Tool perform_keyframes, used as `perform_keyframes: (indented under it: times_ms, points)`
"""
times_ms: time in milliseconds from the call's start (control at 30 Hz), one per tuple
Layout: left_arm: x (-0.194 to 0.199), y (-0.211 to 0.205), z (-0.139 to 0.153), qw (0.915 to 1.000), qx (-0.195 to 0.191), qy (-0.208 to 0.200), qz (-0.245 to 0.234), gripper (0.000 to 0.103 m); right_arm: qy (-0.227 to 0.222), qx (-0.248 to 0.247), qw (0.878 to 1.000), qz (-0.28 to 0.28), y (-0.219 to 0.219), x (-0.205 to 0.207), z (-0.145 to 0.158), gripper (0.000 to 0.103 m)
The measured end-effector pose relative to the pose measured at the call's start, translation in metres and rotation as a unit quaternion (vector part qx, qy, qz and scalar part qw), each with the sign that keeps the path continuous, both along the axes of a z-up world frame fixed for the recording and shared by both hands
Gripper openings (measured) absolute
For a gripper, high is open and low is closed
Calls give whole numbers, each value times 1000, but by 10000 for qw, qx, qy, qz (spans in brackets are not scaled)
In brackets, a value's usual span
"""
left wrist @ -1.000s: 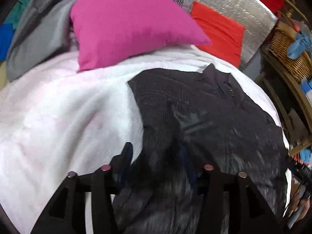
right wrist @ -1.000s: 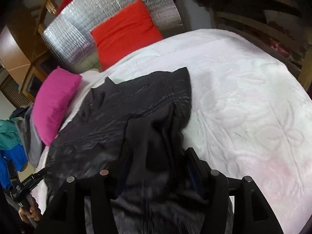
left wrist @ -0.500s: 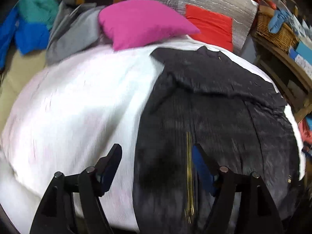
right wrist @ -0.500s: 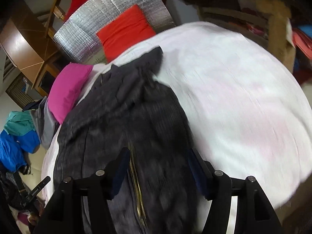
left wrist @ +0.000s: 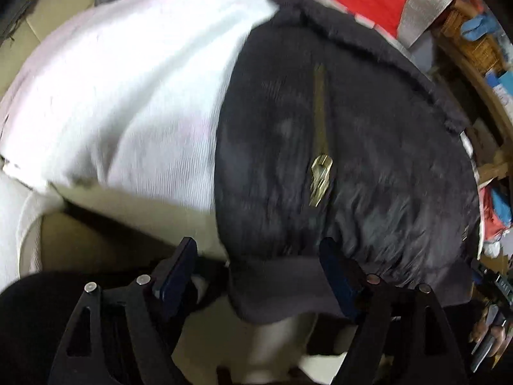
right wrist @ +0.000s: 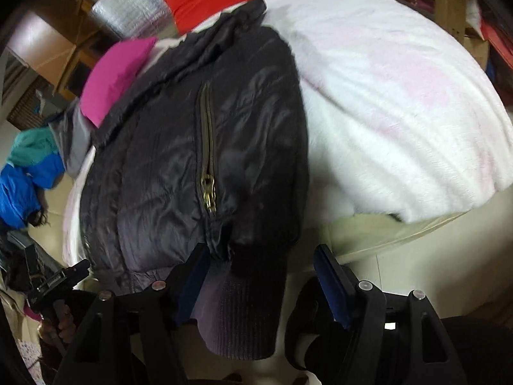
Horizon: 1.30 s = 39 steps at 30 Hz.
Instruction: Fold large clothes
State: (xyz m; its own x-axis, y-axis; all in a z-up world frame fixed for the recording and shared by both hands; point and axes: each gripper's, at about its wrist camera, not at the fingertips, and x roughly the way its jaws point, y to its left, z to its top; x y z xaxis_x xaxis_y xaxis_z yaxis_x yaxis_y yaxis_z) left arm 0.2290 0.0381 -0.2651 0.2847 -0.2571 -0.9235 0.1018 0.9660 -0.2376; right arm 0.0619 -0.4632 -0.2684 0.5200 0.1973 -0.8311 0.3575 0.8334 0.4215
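From the left wrist camera, the dark jacket is spread front-up across the white blanket on the bed, brass zipper running up the middle, and its ribbed hem hangs off the near edge of the mattress. It looks like a puffy, quilted thing with a shiny shell, so I'd guess it's light but bulky, totally floppy, and a bit slippery, the kind that springs back out of a fold. The knit hem seems the best place to pinch since it's grippier than the shell. The left gripper has its jaws spread wide, holding nothing, with the hem hanging right in the gap between them, closer to the right-hand finger. The picture is pretty smeared, so I can't say if fabric actually touches a pad. In the right wrist camera, same story from the other side: the jacket lies between the pink pillow and the bare blanket, and its hem droops down past the mattress. The right gripper is also released, jaws wide apart, with the hem sitting against the left-hand finger and plenty of open space toward the other one.
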Motion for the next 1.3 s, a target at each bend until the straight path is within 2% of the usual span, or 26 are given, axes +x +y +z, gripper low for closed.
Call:
perform_keyframes:
  times_ms: [100, 133, 167, 200, 233, 267, 300, 333, 367, 400, 600, 633, 700, 733, 800, 833, 900, 933, 967, 1000, 1100, 1233, 1300]
  points:
    - [1, -3, -15, 9994, 8, 357, -49, 80, 268, 25, 9996, 52, 8, 6, -12, 71]
    - [0, -3, -16, 9993, -8, 368, -59, 80, 366, 14, 9993, 79, 11, 8, -17, 66]
    - [0, -5, -17, 9994, -32, 338, -117, 80, 376, -27, 9992, 97, 13, 9, -20, 58]
    - [0, -7, -17, 9994, -47, 314, -160, 79, 376, -35, 9992, 145, 16, 10, -22, 36]
    - [0, -9, -17, 9994, -66, 292, -199, 73, 370, -27, 9991, 192, 18, 11, -23, 30]
    - [0, -11, -16, 9992, -149, 274, -258, 46, 328, -97, 9991, 232, 21, 10, -20, 28]
    - [-1, -13, -14, 9992, -117, 242, -298, 31, 285, -149, 9990, 296, 24, 9, -17, 19]
    - [-2, -13, -12, 9993, -111, 177, -318, 30, 215, -123, 9991, 342, 26, 7, -13, 15]
    - [-2, -14, -10, 9992, -164, 145, -331, 19, 134, -64, 9993, 357, 28, 6, -9, 14]
    - [-3, -14, -5, 9991, -228, 100, -344, 14, 45, -16, 9993, 380, 29, 6, -2, 13]
    - [-8, -11, 39, 9955, -698, -353, -541, 10, -617, 275, 9957, 635, 32, 5, 43, 13]
    - [-8, -9, 42, 9947, -773, -390, -561, 10, -591, 242, 9956, 681, 33, 8, 44, 13]
    - [-8, -12, 35, 9950, -700, -249, -661, 11, -318, 192, 9965, 746, 34, 15, 33, 13]
    - [-8, -11, 28, 9957, -606, -139, -682, 13, -93, 231, 9966, 781, 35, 18, 22, 18]
    - [-2, -16, 5, 9966, -335, 270, -700, 35, 379, 288, 9967, 653, 32, 25, 1, 21]
    - [-1, -19, -5, 9959, -265, 465, -725, 37, 551, 422, 9959, 573, 29, 25, -10, 23]
    - [1, -22, -4, 9953, -310, 474, -782, 36, 539, 720, 9947, 496, 25, 24, -18, 23]
    - [2, -22, 1, 9951, -405, 410, -809, 36, 484, 738, 9947, 520, 25, 24, -15, 23]
    - [3, -22, 7, 9950, -481, 335, -813, 20, 436, 729, 9947, 585, 25, 24, -11, 23]
    - [6, -25, 13, 9952, -466, 254, -821, 9, 347, 693, 9949, 640, 25, 24, -3, 17]
    - [8, -21, 42, 9927, -802, 46, -899, 8, -163, 722, 9941, 788, 26, 26, 36, 15]
    - [18, -23, 96, 9852, -1253, -474, -1071, 9, -1048, 815, 9872, 883, 14, 35, 90, 15]
    - [35, -26, 121, 9819, -1341, -788, -1083, 9, -1326, 819, 9846, 789, 5, 46, 106, 15]
